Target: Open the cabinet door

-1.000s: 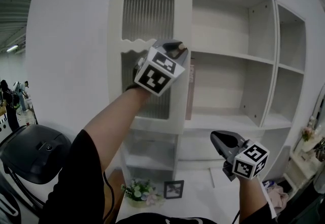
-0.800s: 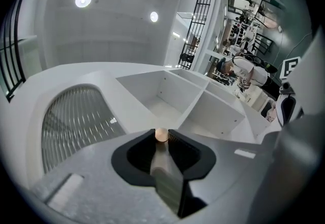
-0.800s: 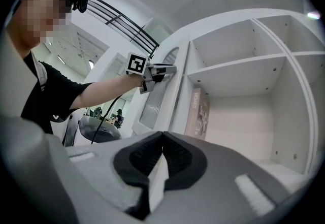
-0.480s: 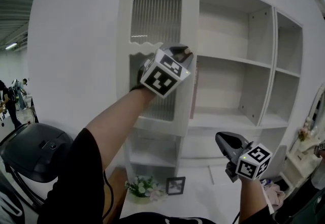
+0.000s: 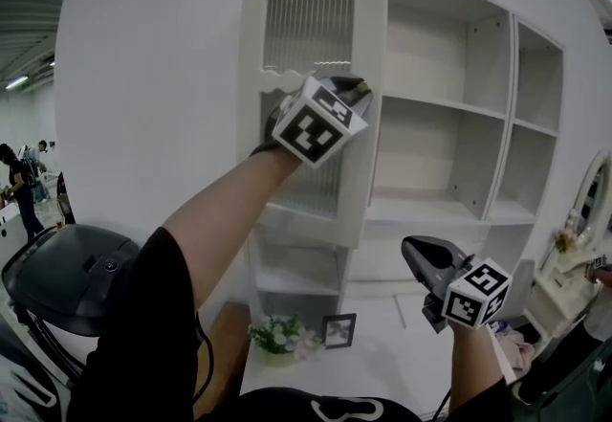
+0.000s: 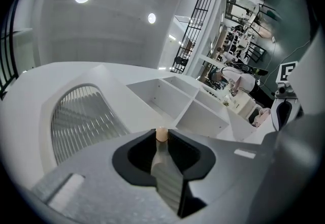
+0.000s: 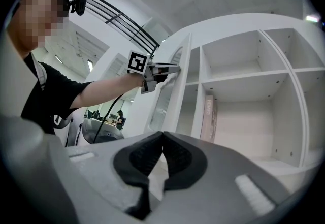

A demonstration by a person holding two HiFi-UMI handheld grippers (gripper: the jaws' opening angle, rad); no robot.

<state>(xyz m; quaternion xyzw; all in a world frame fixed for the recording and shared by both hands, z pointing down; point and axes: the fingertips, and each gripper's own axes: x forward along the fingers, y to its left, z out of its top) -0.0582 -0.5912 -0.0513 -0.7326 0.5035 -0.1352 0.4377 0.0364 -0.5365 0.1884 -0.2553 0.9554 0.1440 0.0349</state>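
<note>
Standing ajar: white cabinet door point(image 5: 369, 37), arched ribbed pane point(image 5: 308, 13), knob point(image 6: 161, 134) clamped in left hand-held gripper point(image 5: 354, 85); right hand-held gripper point(image 5: 413, 253) closed.

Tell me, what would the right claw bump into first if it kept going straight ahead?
Most likely the lower edge of the open cabinet door, just beyond the closed right claw. Depth is hard to judge; it might instead pass beside it into the shelves.
</note>
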